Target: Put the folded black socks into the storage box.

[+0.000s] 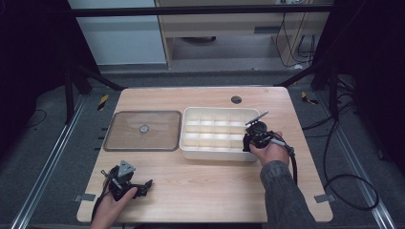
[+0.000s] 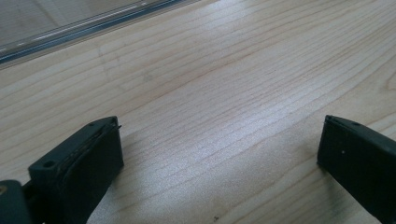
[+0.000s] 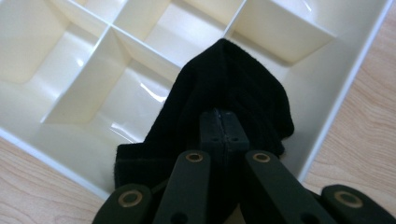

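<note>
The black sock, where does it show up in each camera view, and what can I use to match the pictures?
High view: the black fabric sock cannot be made out; the right gripper sits at the right end of the white plastic divided tray.
Left gripper view: not in it.
Right gripper view: the sock hangs centre, clamped over the tray.
Shared landmark: the tray.

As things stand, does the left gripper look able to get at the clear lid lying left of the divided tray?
Probably yes. The left gripper is open over bare table, and nothing lies between it and the clear lid. The right gripper holds a black cloth over the divided tray.
</note>
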A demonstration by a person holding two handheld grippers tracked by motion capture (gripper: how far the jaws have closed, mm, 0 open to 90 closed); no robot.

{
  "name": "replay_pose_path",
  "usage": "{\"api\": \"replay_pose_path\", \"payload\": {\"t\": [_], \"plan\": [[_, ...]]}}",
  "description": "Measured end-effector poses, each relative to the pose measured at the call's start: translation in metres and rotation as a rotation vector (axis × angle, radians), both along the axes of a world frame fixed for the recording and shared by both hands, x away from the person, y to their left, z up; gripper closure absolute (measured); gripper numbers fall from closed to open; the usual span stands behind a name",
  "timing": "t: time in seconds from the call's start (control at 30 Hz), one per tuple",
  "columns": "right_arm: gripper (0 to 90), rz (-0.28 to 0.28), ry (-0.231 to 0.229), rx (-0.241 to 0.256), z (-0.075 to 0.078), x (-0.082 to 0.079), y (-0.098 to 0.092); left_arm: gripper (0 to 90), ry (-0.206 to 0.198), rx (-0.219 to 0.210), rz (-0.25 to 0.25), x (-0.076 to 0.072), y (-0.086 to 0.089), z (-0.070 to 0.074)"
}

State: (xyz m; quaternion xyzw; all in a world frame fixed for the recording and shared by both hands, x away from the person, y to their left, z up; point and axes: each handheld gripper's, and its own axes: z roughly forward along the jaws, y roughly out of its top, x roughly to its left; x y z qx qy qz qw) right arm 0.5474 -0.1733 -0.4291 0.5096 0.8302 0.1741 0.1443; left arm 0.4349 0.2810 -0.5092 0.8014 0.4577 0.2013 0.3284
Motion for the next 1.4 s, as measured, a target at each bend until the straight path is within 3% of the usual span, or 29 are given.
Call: {"api": "replay_pose_path", "payload": {"t": [0.33,0.67,1.4], "plan": [[90.0,-0.011,0.032,-0.006,-0.005,0.002,0.001,0.0,0.000,-0.001,0.001,0.000,0.000,0.000],[90.0,0.007,0.033,-0.040,-0.007,0.004,0.004,0.0,0.000,0.001,-0.001,0.000,0.000,0.000],[90.0,0.016,0.081,-0.027,-0.012,0.010,0.001,0.0,0.001,-0.002,-0.002,0.000,0.000,0.000]]}}
